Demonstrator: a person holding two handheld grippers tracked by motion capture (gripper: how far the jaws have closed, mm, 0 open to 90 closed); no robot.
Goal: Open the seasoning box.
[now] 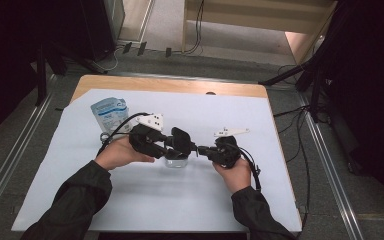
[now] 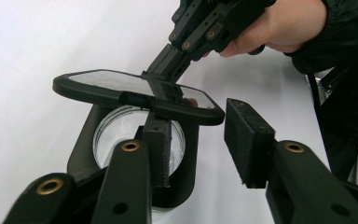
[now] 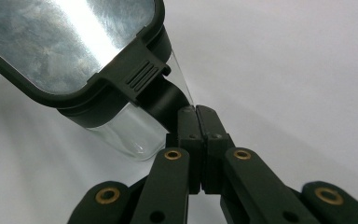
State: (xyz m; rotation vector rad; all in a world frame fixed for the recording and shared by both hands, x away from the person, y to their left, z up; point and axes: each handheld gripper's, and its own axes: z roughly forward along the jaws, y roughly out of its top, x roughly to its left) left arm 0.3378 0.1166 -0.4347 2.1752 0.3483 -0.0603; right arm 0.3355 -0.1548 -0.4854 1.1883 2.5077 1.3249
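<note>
White sheet on table [image 1: 190, 200], glass container [image 2: 121, 140] mid-sheet, right tool [image 3: 196, 114] pinching its lid latch [image 3: 142, 74], left tool [image 2: 200, 140] spread.

Two matte-black handheld grippers, the left gripper [image 1: 172, 142] and the right gripper [image 1: 207, 149], built from flat linkage bars pinned with brass-coloured rivets just behind the fingers [image 2: 249, 140]. Each finger ends in a blocky rectangular black pad with a slightly rough face. Behind the fingers, on top of each body, sits a pale grey three-cornered plate [image 1: 231, 132] dotted with small holes. A thin black cable [image 1: 252, 167] loops away from the rear of each gripper. The person wears dark, loose long sleeves [image 1: 75, 200], gathered at the cuffs behind both hands.
</note>
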